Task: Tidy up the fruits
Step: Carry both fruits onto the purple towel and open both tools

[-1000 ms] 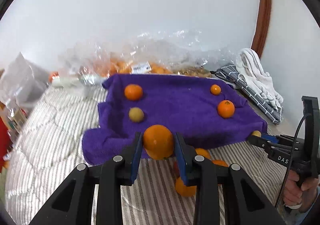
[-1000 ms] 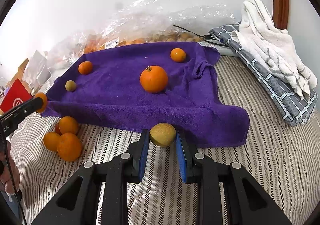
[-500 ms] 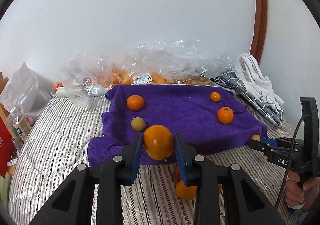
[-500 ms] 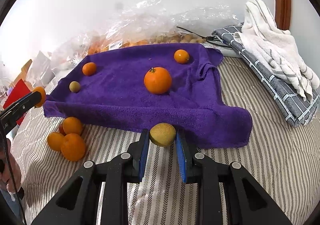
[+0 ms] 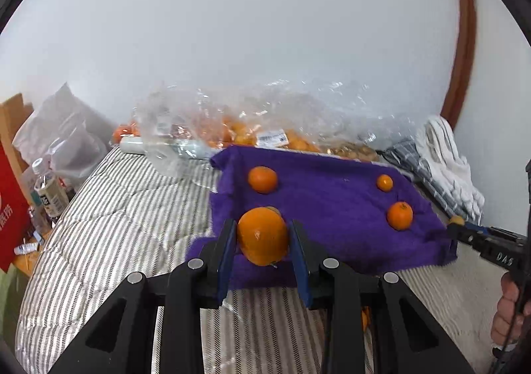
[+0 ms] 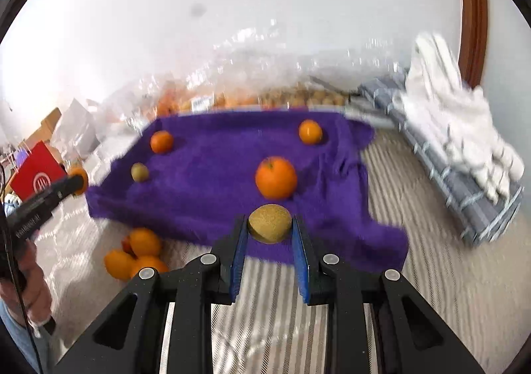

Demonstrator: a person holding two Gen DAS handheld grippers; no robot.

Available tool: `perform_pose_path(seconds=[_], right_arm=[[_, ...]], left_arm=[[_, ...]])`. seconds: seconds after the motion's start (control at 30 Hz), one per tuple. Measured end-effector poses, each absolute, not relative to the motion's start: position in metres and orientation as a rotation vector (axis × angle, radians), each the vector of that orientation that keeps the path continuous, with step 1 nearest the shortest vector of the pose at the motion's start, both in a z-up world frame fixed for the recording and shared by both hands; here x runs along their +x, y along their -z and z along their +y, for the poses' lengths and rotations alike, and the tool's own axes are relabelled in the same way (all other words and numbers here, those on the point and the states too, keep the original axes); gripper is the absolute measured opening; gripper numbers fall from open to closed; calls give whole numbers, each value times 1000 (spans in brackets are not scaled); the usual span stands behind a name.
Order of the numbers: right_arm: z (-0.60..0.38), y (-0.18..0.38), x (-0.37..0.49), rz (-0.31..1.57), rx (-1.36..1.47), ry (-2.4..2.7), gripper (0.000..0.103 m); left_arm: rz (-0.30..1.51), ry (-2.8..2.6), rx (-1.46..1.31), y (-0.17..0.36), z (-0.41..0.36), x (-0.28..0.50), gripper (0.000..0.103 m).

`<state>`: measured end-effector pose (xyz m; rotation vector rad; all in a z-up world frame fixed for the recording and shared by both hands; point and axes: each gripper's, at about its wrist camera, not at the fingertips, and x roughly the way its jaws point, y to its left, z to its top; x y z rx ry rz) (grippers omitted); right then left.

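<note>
A purple towel [image 5: 325, 208] [image 6: 212, 188] lies on the striped bed. My left gripper [image 5: 264, 237] is shut on a large orange [image 5: 263, 236], held above the towel's near left edge. My right gripper [image 6: 269, 224] is shut on a yellow-brown fruit [image 6: 269, 223], held over the towel's near right edge. On the towel lie three oranges [image 6: 276, 177] [image 6: 310, 131] [image 6: 161, 141] and a small greenish fruit [image 6: 139, 172]. The left gripper hides that greenish fruit in the left wrist view.
A pile of several oranges [image 6: 136, 254] lies on the bed in front of the towel's left part. Clear plastic bags of fruit [image 5: 252, 128] sit behind the towel. Folded white and grey towels [image 6: 461, 138] lie at the right. Bottles and a red box [image 5: 10, 211] stand left.
Both grippers have risen and moved forward over the towel's near edge, each still holding its fruit. The right wrist view is now blurred by motion.
</note>
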<state>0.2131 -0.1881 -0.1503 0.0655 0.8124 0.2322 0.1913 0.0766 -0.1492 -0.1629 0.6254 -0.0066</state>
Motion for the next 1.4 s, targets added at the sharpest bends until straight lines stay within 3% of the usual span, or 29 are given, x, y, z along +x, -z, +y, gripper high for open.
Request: perform_pose_path(seconds=[0.3,0.47,0.63,0.97,1.4], right_arm=[[-185,117,247,754,51,-234,27],[-189,145,271,814,69,-231,27],[-196,179,279,897,73,-226,27],[-183,203,280,951,-61,-179,26],[-182,207,284,948,-29,-160,27]], left_arm=[[650,17,-158,133,80,199,30],[642,10,-120,124,69,221,30],[677,4,-131,148,63,247,30],[750,29,-135,177,62,256,30],[844,65,-103,198,50,267,31]])
